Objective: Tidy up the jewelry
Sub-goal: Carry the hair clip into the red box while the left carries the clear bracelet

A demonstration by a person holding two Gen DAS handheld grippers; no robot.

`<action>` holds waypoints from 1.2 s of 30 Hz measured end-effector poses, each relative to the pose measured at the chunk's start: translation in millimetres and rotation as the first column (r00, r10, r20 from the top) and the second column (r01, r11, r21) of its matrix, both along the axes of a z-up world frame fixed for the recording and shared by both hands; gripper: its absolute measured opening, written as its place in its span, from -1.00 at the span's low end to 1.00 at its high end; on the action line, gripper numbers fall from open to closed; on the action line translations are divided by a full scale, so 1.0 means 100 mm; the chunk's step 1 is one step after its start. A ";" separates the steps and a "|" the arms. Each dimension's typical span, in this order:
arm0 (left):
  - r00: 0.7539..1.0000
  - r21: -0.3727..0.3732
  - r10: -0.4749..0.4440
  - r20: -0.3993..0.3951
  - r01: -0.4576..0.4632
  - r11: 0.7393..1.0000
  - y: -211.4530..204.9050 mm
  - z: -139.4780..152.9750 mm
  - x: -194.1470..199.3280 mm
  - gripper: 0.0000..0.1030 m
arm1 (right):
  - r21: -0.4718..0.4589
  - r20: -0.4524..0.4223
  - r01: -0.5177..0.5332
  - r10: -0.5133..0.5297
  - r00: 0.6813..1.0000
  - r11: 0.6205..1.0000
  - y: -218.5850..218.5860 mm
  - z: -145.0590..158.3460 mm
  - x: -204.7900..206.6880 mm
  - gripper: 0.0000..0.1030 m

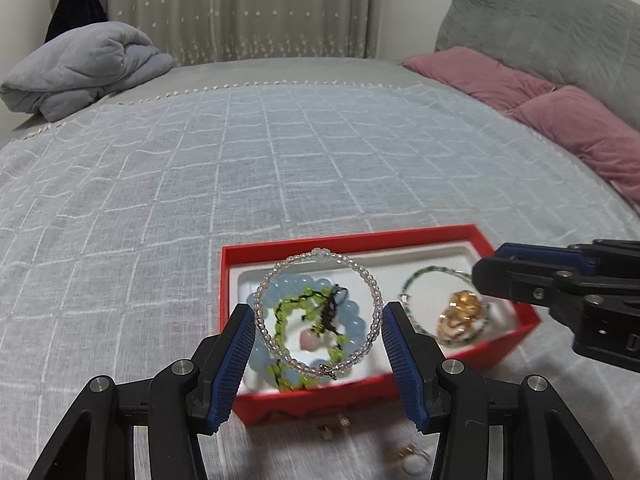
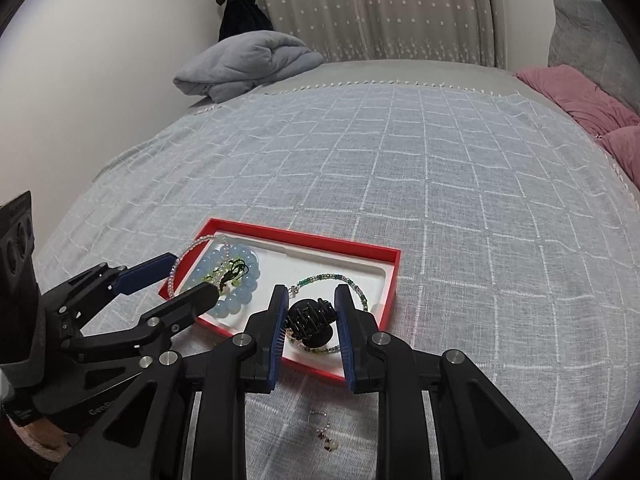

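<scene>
Clear bead bracelet (image 1: 318, 312) is squeezed by the left gripper (image 1: 318, 354); black hair claw (image 2: 310, 320) is pinched by the right gripper (image 2: 310, 322). Both could be dropped outside the red tray (image 2: 394, 276) if grips slip.

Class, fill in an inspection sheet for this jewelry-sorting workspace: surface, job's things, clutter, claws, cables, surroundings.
Surface: checked grey bedspread.
Job's things: red tray holds a blue bead bracelet, a green bead bracelet and a green-and-clear bead strand.
Clutter: small loose pieces on the bedspread in front of the tray.
Claws: left claw grips a clear bead bracelet; right claw grips a black hair clip.
Cables: nothing seen.
Surroundings: folded grey blanket, pink pillows, star curtain.
</scene>
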State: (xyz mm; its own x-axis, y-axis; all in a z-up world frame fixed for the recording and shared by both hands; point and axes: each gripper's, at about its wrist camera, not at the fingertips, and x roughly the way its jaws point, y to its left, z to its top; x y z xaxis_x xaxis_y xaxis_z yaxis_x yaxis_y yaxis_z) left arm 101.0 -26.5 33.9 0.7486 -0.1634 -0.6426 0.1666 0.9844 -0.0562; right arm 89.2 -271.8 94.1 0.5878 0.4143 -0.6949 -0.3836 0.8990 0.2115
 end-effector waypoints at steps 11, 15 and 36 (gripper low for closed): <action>1.000 -0.035 0.005 -0.018 -0.005 0.999 0.09 -0.11 0.14 0.14 | -0.033 -0.020 0.020 -0.021 1.000 0.999 0.04 -0.18 0.17 -0.51; 1.000 -0.041 0.000 -0.013 0.000 0.999 0.09 -0.10 0.14 0.14 | -0.030 -0.024 0.019 -0.019 1.000 0.999 0.04 -0.20 0.20 -0.51; 1.000 -0.028 0.001 -0.005 -0.001 1.000 0.16 0.07 -0.21 0.33 | -0.022 -0.033 0.003 -0.004 0.999 1.000 0.00 -0.12 0.16 -0.22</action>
State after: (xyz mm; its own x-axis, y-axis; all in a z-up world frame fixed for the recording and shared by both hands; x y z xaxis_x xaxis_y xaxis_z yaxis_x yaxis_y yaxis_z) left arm 79.9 -10.1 40.6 0.7456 -0.1806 -0.6415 0.1650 0.9826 -0.0849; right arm 104.9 -271.7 82.1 0.5660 0.3968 -0.7227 -0.3737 0.9048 0.2041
